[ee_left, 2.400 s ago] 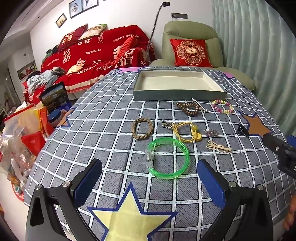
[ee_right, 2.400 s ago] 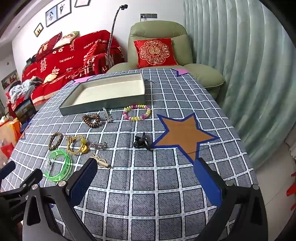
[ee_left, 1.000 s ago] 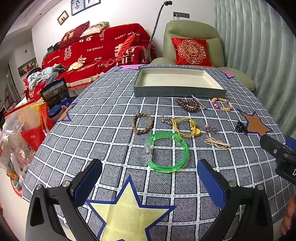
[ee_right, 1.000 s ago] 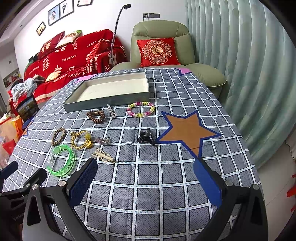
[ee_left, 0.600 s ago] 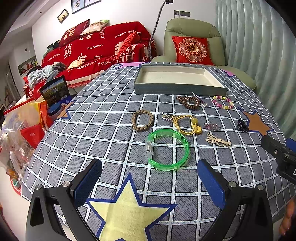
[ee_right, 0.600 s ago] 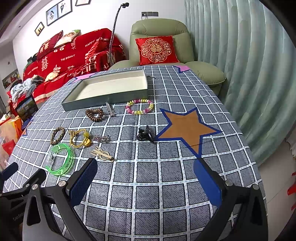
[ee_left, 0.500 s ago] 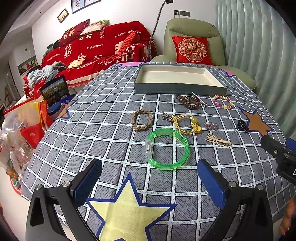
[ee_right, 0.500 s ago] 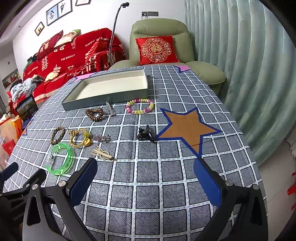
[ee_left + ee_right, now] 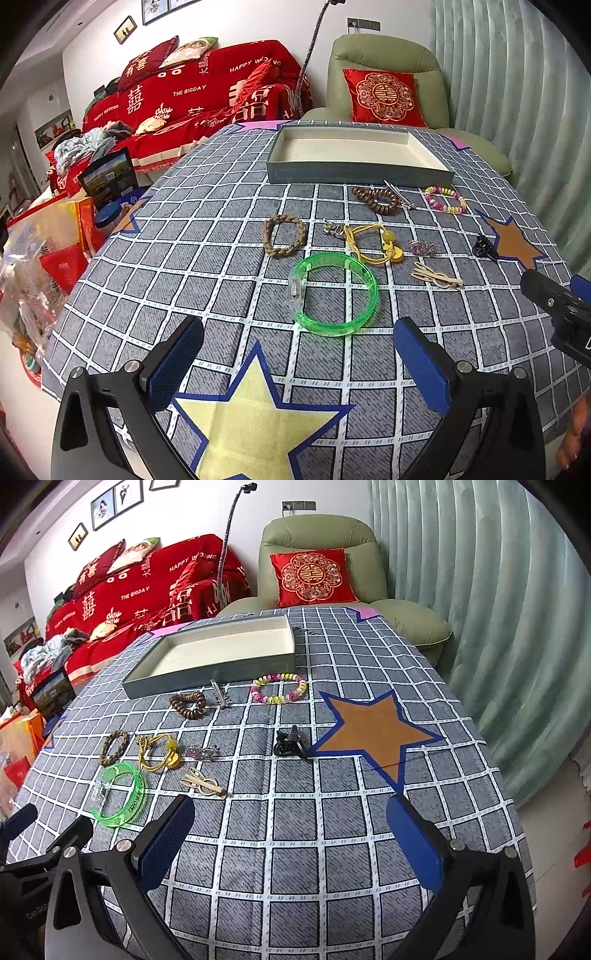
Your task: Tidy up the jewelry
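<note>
Green bangle (image 9: 334,293) flat on desk (image 9: 207,258), ahead of left gripper (image 9: 299,363); jaws released. Right gripper (image 9: 290,834) likewise released; grasping nothing.

The red sofa throw (image 9: 207,92) reads "HAPPY WEDDING" and "THE BIGDAY" beside large 囍 characters; the red cushion (image 9: 312,576) carries a gold 囍 medallion.

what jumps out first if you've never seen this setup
The translucent bright green plastic bangle lies nearest, just ahead of the open left gripper. Beyond it, smaller jewelry is scattered on the grey checked tablecloth, including a pink-and-yellow beaded bracelet by the shallow grey tray with cream lining, which holds nothing.
</note>
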`<act>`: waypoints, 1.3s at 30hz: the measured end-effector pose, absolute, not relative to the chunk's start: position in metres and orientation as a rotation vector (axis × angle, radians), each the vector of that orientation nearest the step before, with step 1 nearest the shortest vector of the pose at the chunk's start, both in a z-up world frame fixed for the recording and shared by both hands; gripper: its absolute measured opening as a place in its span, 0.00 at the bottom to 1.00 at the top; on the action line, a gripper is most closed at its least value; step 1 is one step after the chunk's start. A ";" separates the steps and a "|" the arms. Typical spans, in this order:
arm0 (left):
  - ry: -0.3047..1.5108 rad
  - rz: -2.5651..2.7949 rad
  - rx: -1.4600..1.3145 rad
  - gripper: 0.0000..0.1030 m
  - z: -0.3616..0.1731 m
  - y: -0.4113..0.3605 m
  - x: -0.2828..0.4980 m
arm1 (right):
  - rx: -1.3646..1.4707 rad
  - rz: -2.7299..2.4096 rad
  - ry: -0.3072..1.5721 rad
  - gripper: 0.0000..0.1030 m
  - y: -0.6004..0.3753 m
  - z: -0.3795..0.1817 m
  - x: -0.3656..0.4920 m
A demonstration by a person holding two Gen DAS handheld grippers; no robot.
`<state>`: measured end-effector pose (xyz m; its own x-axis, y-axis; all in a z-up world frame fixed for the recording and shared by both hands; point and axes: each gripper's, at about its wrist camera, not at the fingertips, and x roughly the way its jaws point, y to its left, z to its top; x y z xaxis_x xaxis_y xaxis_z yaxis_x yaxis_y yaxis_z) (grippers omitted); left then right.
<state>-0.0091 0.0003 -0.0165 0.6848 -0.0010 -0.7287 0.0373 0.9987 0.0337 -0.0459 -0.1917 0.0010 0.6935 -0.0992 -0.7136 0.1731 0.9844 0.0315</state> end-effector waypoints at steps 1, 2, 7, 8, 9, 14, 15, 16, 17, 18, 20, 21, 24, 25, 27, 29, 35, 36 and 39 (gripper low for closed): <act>0.816 -0.021 0.047 1.00 -0.017 0.000 -0.009 | 0.099 -0.152 0.791 1.00 -0.192 0.001 -0.046; 0.816 -0.021 0.046 1.00 -0.016 0.000 -0.009 | 0.100 -0.152 0.791 1.00 -0.192 0.001 -0.046; 0.817 -0.020 0.046 1.00 -0.017 0.000 -0.009 | 0.098 -0.152 0.790 1.00 -0.192 0.002 -0.046; 0.818 -0.019 0.045 1.00 -0.018 0.001 -0.009 | 0.098 -0.152 0.791 1.00 -0.191 0.001 -0.046; 0.819 -0.020 0.045 1.00 -0.018 0.001 -0.009 | 0.099 -0.152 0.792 1.00 -0.192 0.001 -0.046; 0.821 -0.019 0.045 1.00 -0.019 0.002 -0.009 | 0.099 -0.150 0.795 1.00 -0.191 -0.002 -0.046; 0.821 -0.019 0.045 1.00 -0.019 0.002 -0.009 | 0.099 -0.151 0.794 1.00 -0.191 -0.001 -0.046; 0.821 -0.019 0.045 1.00 -0.019 0.002 -0.009 | 0.099 -0.151 0.795 1.00 -0.191 -0.002 -0.046; 0.821 -0.019 0.045 1.00 -0.019 0.002 -0.009 | 0.100 -0.151 0.796 1.00 -0.191 -0.002 -0.046; 0.822 -0.019 0.045 1.00 -0.019 0.002 -0.009 | 0.100 -0.151 0.796 1.00 -0.191 -0.002 -0.046; 0.824 -0.018 0.045 1.00 -0.019 0.002 -0.008 | 0.101 -0.151 0.799 1.00 -0.191 -0.004 -0.046; 0.824 -0.018 0.045 1.00 -0.019 0.002 -0.008 | 0.102 -0.151 0.801 1.00 -0.191 -0.004 -0.045; 0.824 -0.018 0.045 1.00 -0.019 0.002 -0.008 | 0.102 -0.151 0.802 1.00 -0.191 -0.004 -0.045; 0.824 -0.019 0.045 1.00 -0.019 0.002 -0.008 | 0.102 -0.151 0.802 1.00 -0.191 -0.005 -0.045; 0.824 -0.019 0.045 1.00 -0.019 0.002 -0.008 | 0.102 -0.151 0.802 1.00 -0.191 -0.005 -0.045; 0.824 -0.019 0.045 1.00 -0.019 0.002 -0.008 | 0.102 -0.150 0.803 1.00 -0.191 -0.006 -0.045; 0.824 -0.018 0.045 1.00 -0.019 0.002 -0.008 | 0.102 -0.149 0.803 1.00 -0.191 -0.005 -0.045; 0.824 -0.018 0.044 1.00 -0.019 0.002 -0.008 | 0.102 -0.149 0.804 1.00 -0.191 -0.005 -0.044; 0.825 -0.018 0.045 1.00 -0.019 0.002 -0.008 | 0.102 -0.148 0.805 1.00 -0.191 -0.005 -0.043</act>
<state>-0.0082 0.0022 -0.0193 0.6788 0.0016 -0.7343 0.0335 0.9989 0.0332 -0.0431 -0.1908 -0.0049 0.6837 -0.0926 -0.7239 0.1702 0.9848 0.0348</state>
